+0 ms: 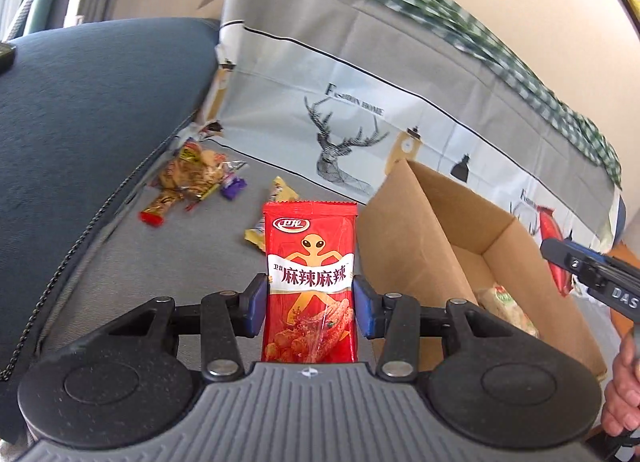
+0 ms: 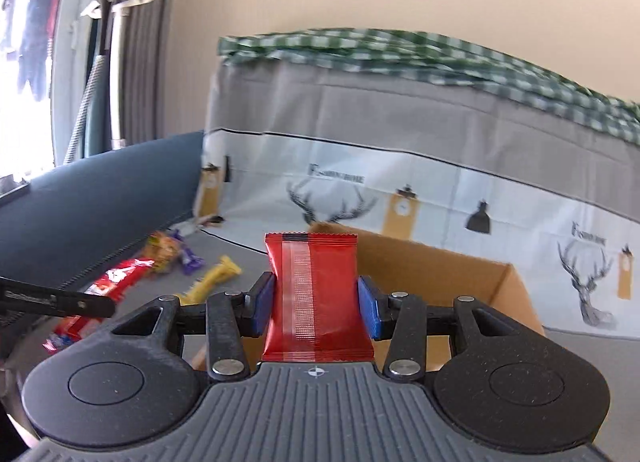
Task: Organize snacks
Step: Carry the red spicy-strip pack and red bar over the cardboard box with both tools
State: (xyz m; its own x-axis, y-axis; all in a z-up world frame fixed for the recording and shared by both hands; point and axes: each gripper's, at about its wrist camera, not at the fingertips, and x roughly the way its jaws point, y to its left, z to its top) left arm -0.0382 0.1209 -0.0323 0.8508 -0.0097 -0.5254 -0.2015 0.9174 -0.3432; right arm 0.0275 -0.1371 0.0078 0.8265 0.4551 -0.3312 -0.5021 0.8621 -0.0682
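Both grippers hold red snack packets over a grey sofa seat.

The left gripper has its jaws clamped on a red printed spicy-snack packet; the right gripper has its jaws clamped on a plain-backed red foil packet, just before the open brown cardboard box. Loose wrapped snacks lie by the dark blue cushion.

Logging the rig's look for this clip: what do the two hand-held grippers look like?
Both match. The left hand-held gripper and the right hand-held gripper each have blue pads on black linkage arms with silver rivets, two round black housings and a grey ribbed body with a small crosshair mark. Seen from the left wrist, the right one shows white lettering. No cables or sleeves visible.
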